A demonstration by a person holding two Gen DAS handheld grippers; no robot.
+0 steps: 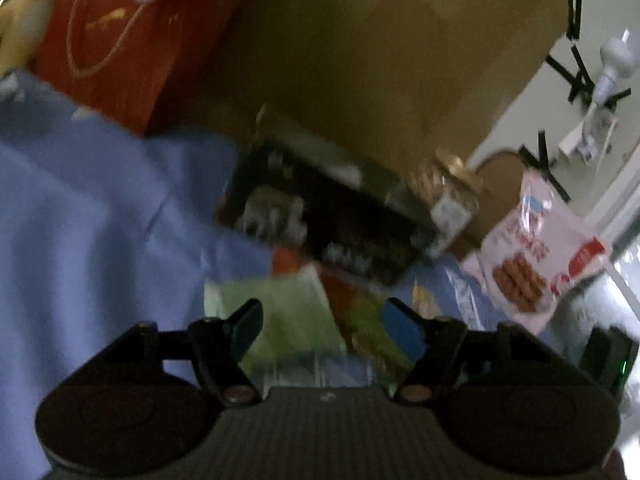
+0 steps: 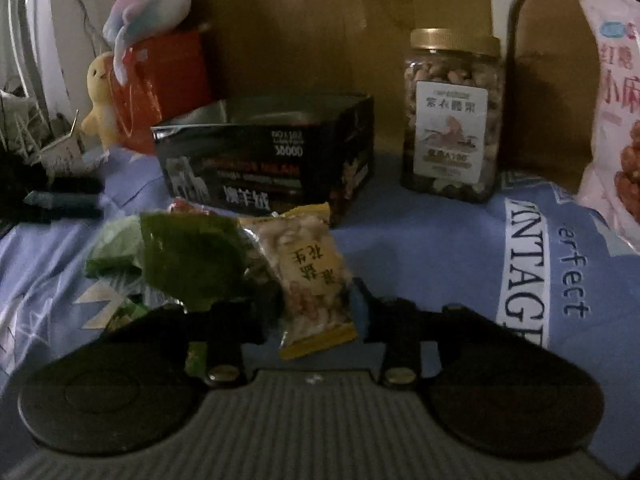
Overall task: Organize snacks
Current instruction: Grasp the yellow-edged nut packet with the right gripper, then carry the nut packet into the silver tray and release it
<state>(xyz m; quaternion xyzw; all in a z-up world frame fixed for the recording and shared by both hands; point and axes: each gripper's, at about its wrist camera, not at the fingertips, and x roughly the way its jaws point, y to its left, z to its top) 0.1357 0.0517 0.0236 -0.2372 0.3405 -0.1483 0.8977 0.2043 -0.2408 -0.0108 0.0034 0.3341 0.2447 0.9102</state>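
An open black box [image 2: 272, 152] stands on the blue cloth [image 2: 440, 248]; it also shows in the left wrist view [image 1: 320, 216]. My right gripper [image 2: 310, 300] is shut on a yellow peanut packet [image 2: 308, 268] in front of the box. Green snack packets [image 2: 176, 256] lie to its left. My left gripper [image 1: 326, 328] is open above a light green packet [image 1: 280, 316], with red and green packets [image 1: 360, 312] beside it. The left wrist view is blurred.
A nut jar [image 2: 452, 120] with a gold lid stands right of the box. A pink snack bag [image 2: 612, 120] leans at the far right. A large cardboard box [image 2: 340, 28], a red bag [image 2: 160, 84] and plush toys [image 2: 100, 96] stand behind.
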